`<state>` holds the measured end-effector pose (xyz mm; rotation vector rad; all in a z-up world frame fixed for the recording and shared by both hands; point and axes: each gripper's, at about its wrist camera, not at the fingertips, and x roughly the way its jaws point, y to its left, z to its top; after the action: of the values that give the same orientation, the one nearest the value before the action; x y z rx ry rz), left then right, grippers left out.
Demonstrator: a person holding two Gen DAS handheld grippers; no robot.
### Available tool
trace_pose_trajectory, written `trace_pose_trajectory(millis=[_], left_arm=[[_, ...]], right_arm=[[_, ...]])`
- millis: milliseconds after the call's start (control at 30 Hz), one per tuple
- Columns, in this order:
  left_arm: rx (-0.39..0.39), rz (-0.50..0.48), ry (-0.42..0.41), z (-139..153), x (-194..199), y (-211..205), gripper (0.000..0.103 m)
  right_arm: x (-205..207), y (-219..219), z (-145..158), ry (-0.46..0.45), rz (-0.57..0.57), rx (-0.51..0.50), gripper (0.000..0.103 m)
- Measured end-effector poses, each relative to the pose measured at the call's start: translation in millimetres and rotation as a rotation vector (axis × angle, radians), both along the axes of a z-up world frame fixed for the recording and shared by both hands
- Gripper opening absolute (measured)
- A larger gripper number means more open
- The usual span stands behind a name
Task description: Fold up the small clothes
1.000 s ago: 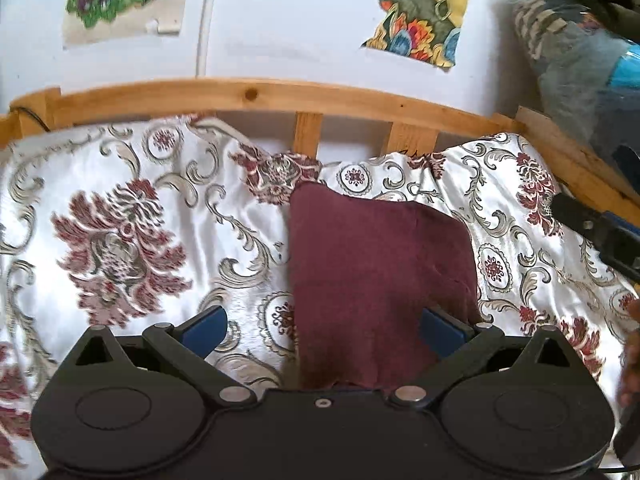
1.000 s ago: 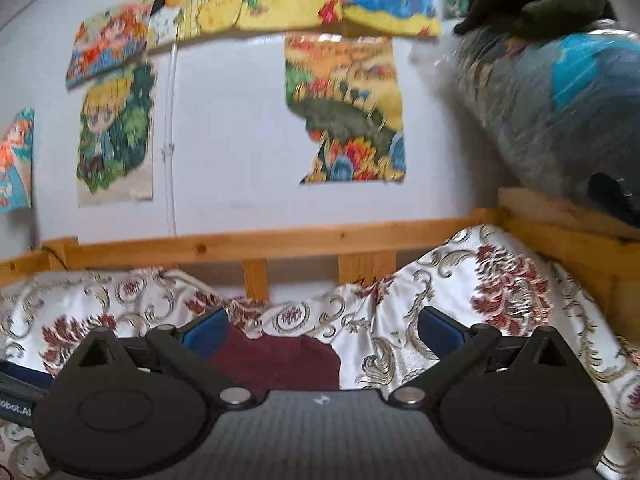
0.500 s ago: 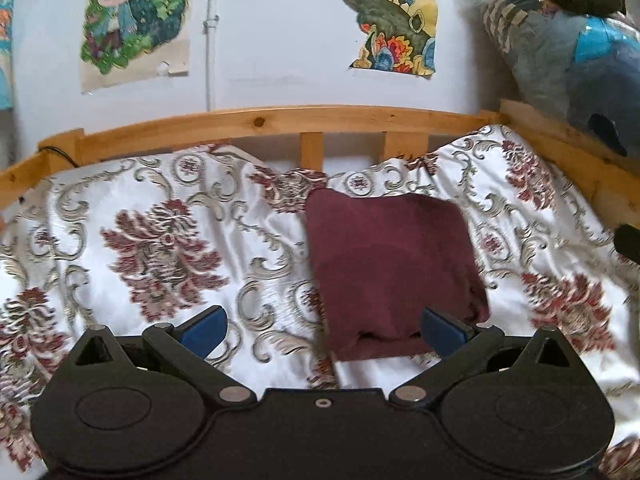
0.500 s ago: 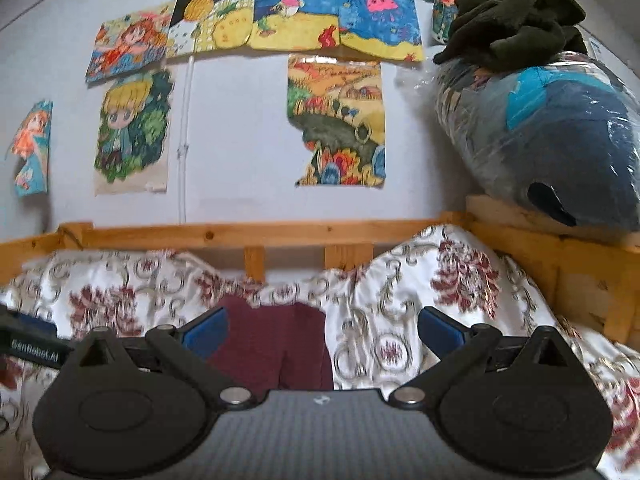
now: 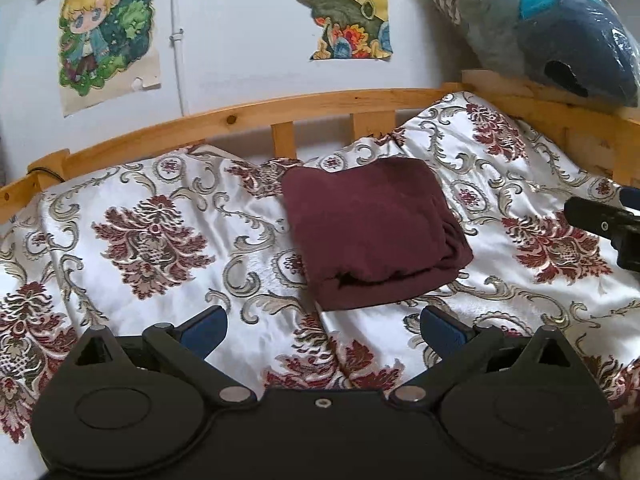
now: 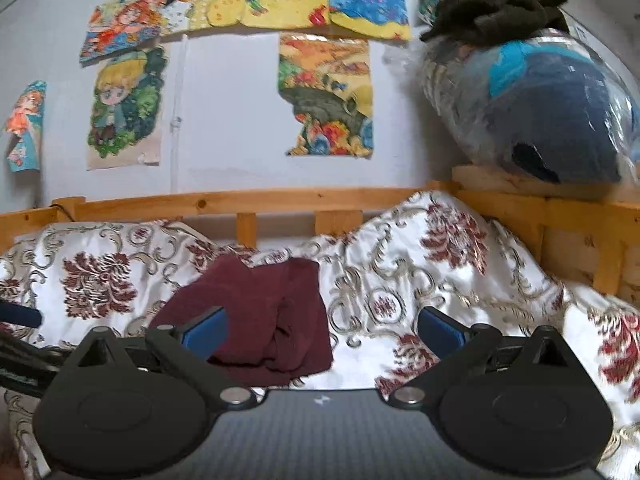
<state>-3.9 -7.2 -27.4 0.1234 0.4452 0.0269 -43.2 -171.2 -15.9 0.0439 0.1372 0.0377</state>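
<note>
A maroon cloth (image 5: 372, 232) lies folded into a thick rectangle on the floral bedspread (image 5: 152, 240), near the wooden rail. My left gripper (image 5: 324, 328) is open and empty, held back from the cloth's near edge. My right gripper (image 6: 320, 328) is open and empty too, above and right of the cloth (image 6: 260, 320), which shows low in its view. The right gripper also shows at the right edge of the left wrist view (image 5: 608, 226).
A wooden bed rail (image 5: 280, 116) runs along the back, with a white wall and cartoon posters (image 5: 104, 36) behind. A plastic-wrapped blue bundle (image 6: 540, 112) with dark clothing (image 6: 500, 4) on top sits on the right-hand ledge.
Both grippers have pulled back and up from the cloth. The cloth now lies alone and looks smaller and farther off in both views.
</note>
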Motion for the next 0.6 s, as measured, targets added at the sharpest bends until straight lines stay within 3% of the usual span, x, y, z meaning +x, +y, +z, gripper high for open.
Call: trace_pose_trajectory(millis=[233,600], left_arm=[[-0.059,0.074,0.003,0.8,2.1,13.9,0.102],[-0.033,0.081,-0.001,0.7,0.2,10.4,0.102]], right_arm=[[4.9,-0.4,-6.5,0.034,-0.008,0.005,0.103],[5.2,4.7,-6.8,0.043,0.014,-0.018,0.103]])
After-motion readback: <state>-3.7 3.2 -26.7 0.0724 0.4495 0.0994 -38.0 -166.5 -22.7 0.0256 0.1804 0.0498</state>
